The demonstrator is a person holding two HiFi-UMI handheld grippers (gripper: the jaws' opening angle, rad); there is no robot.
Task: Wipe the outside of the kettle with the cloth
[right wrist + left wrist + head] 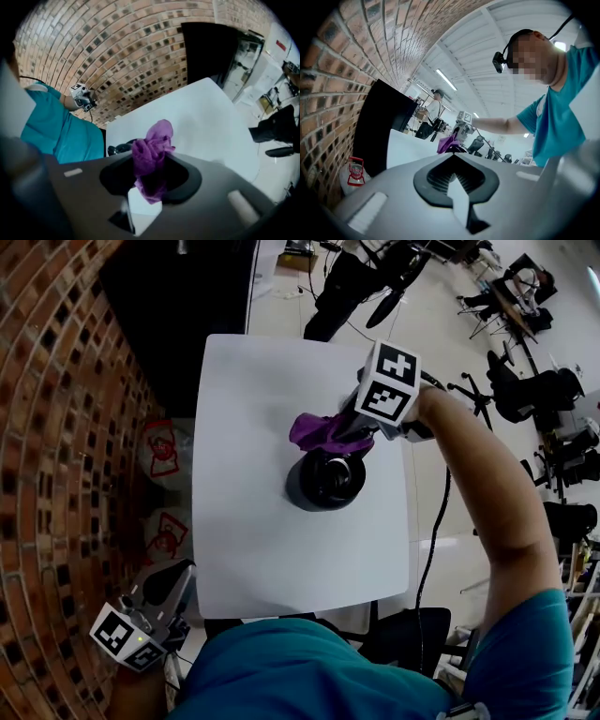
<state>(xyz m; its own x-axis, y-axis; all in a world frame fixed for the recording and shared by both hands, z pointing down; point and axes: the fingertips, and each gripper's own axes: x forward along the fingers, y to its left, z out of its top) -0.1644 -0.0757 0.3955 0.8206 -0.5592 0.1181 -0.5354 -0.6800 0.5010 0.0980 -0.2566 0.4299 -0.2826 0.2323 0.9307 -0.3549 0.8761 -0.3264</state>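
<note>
- The right gripper [354, 435] has its jaws clamped on the cloth [314, 430]. In the right gripper view the purple fabric is pinched between them and stands out in front in a bunch.
- The kettle [323, 482] is black and stands upright near the middle of the white table [248, 399], a little toward the right edge.
- In the head view the cloth lies against the far upper side of the kettle. It looks to touch the rim there, but I cannot say this for sure.
- The right gripper reaches in from the far right side of the table, and its marker cube [389, 381] faces up.
- The left gripper [169, 582] is well apart from the kettle. It is off the near left corner of the table, beside the brick wall [56, 427].
- In the left gripper view its jaws are together and there is nothing between them. It points across the table toward the kettle and the cloth.
- The person wears a teal shirt [319, 671].
- Two red and white items [161, 448] stand on the floor between the wall and the table.
- Black chairs [539, 390] are on the floor to the far right.
</note>
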